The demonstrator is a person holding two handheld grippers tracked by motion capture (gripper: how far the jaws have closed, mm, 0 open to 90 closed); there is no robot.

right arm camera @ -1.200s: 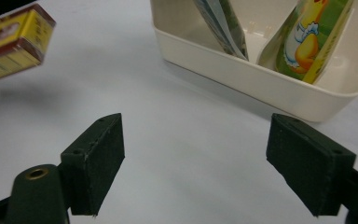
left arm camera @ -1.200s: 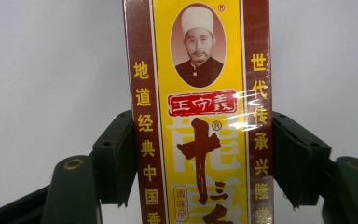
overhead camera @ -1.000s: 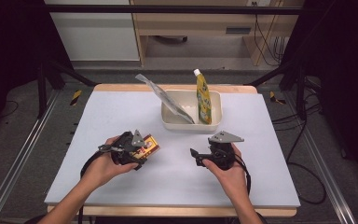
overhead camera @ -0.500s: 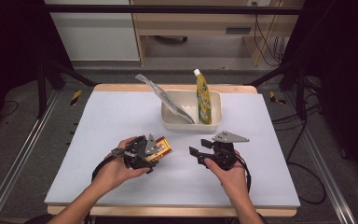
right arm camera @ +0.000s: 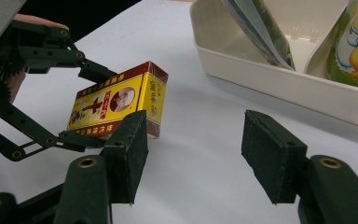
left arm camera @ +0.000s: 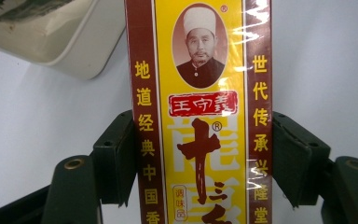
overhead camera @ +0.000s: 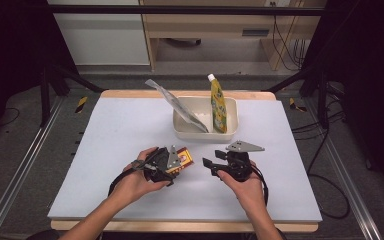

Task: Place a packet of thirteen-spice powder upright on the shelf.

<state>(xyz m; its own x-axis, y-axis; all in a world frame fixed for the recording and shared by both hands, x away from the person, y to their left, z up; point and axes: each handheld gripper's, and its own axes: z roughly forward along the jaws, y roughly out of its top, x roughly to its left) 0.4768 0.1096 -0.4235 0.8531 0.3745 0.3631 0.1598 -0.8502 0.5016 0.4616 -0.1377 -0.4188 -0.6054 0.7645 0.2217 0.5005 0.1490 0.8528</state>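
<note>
Left claw (left arm camera: 200, 154) pinches glossy, flat-sided spice box (left arm camera: 198, 93) — cellophane-wrapped; right claw (right arm camera: 193, 154) gapes.

right tool (right arm camera: 193, 154): jaws apart, nothing between — just been closing
left tool (right arm camera: 107, 105): clamps spice box (right arm camera: 116, 105)
tray (right arm camera: 270, 88): on tabletop (right arm camera: 205, 154)

Left gripper (overhead camera: 176, 162) fingers (left arm camera: 116, 156) clamped, right gripper (overhead camera: 211, 163) fingers (right arm camera: 128, 154) parted, just narrowed

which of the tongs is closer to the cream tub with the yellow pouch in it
Right. The right tongs sit just in front of the cream tub, apart from it. The left tongs, shut on the yellow box, are a little farther, toward the tub's left front.
</note>
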